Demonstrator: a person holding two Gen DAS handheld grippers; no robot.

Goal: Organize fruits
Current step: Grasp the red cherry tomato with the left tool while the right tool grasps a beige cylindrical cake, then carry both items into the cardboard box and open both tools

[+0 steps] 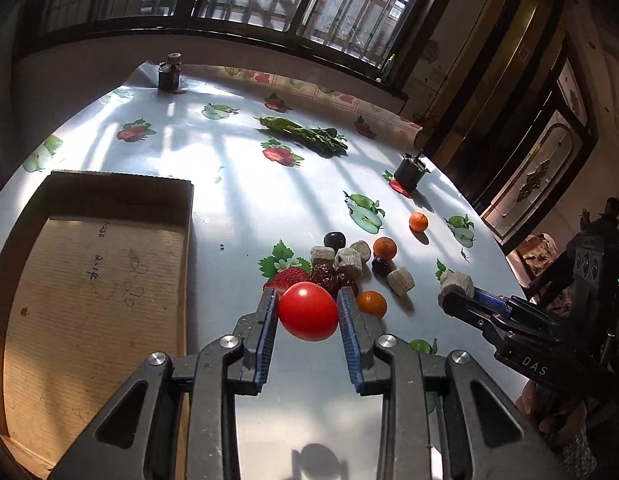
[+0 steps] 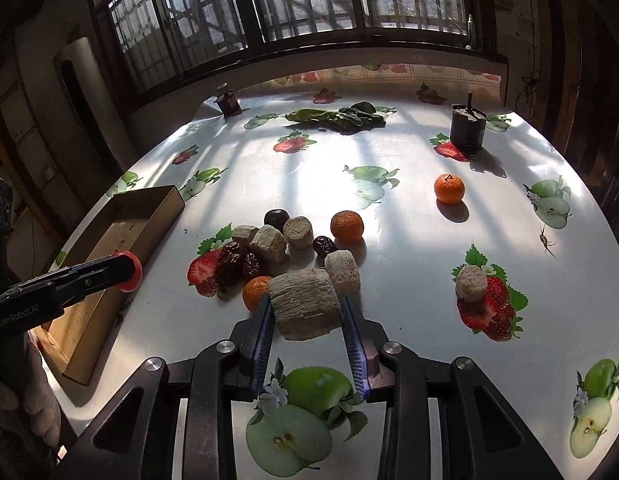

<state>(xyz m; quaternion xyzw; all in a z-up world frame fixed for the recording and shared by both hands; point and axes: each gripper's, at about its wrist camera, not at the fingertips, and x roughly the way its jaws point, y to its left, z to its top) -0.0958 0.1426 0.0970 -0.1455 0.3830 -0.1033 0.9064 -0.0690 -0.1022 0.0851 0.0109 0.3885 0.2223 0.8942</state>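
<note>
My left gripper (image 1: 307,306) is shut on a red tomato (image 1: 307,311) and holds it above the table, right of the open cardboard box (image 1: 97,280). My right gripper (image 2: 307,312) is shut on a beige ribbed cylinder block (image 2: 303,306). It also shows in the left wrist view (image 1: 455,285). A pile lies on the table: three oranges (image 2: 347,227) (image 2: 449,188) (image 2: 255,291), red dates (image 2: 237,260), dark plums (image 2: 276,218) and several more beige blocks (image 2: 298,232).
Leafy greens (image 2: 337,117) lie at the far side. A dark jar (image 2: 229,101) and a dark cup (image 2: 466,126) stand near the far edge. One beige block (image 2: 471,283) sits alone at right. The tablecloth has printed fruit.
</note>
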